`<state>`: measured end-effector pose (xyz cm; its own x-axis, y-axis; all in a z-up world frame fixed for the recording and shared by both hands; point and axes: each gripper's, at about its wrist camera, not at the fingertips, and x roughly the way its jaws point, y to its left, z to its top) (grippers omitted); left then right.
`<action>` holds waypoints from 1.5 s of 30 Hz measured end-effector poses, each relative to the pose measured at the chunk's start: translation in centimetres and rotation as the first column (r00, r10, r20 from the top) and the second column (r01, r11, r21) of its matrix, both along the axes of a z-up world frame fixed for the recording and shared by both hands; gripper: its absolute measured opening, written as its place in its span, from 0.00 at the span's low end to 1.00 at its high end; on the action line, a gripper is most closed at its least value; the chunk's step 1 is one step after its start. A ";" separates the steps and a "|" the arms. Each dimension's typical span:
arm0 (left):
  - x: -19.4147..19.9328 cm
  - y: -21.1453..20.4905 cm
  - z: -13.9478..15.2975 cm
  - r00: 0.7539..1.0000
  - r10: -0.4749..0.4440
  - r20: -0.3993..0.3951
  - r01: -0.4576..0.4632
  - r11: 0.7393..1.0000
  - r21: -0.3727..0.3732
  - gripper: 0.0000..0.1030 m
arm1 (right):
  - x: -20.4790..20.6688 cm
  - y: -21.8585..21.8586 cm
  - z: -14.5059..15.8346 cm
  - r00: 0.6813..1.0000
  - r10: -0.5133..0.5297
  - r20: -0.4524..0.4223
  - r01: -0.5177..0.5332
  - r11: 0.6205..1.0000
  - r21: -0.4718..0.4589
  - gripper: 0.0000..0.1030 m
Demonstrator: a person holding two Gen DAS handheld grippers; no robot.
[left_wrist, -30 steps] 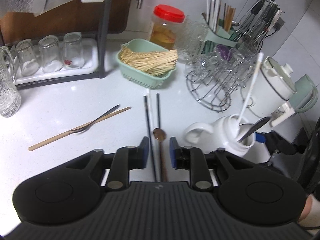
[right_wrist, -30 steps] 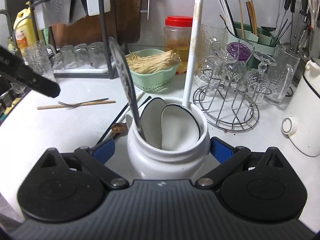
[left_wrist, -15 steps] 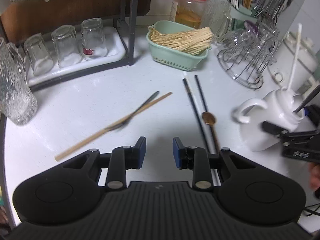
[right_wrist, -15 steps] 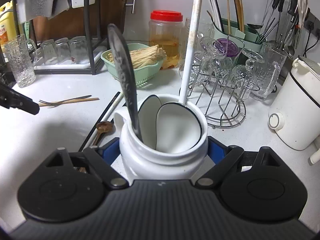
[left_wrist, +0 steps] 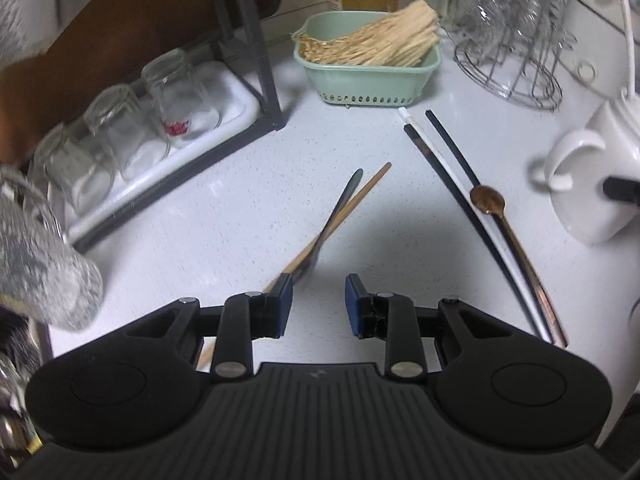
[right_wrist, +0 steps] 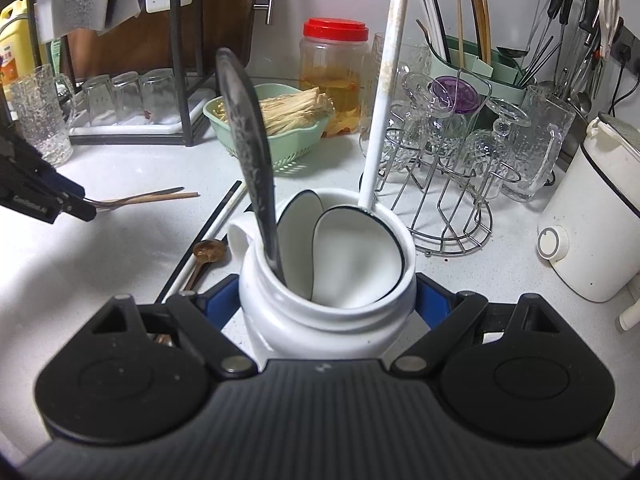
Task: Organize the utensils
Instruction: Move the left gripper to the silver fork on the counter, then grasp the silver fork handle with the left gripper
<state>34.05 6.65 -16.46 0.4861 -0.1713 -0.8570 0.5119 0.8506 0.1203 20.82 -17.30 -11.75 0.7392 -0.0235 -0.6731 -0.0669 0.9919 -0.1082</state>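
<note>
The right hand-held gripper (right_wrist: 327, 304) has its blue pads pressed on both sides of a round, glossy white ceramic jar (right_wrist: 326, 312) that stands on the speckled white bench (right_wrist: 100, 264); its jaws have just been closing on this jar. The jar has a curved handle and holds two smooth white ladles (right_wrist: 356, 264) with a thin dark rim, a long matte white stick handle (right_wrist: 386, 80), and a flat dull grey metal handle (right_wrist: 244, 140). The left hand-held gripper (left_wrist: 318, 300) is partly open and holds nothing; its blue pads stand just above the bench, over the lower end of a thin metal fork (left_wrist: 332, 224) that lies crossed with one pale wooden chopstick (left_wrist: 352, 208). Whether the left pad touches the chopstick I cannot tell. To the right of them lie two slim black chopsticks (left_wrist: 452, 184), a white one (left_wrist: 424, 136) between them, and a small bronze-coloured spoon (left_wrist: 488, 200) with a long thin handle. Behind stands a mint green plastic basket (left_wrist: 368, 76) with holes, full of straw-like sticks.
</note>
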 end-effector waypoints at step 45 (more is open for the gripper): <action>0.0 0.3 2.9 0.988 -0.150 -0.024 0.148 0.987 -0.056 0.01 | 0.2 0.5 -0.1 0.999 -0.042 0.013 0.042 0.999 -0.006 0.89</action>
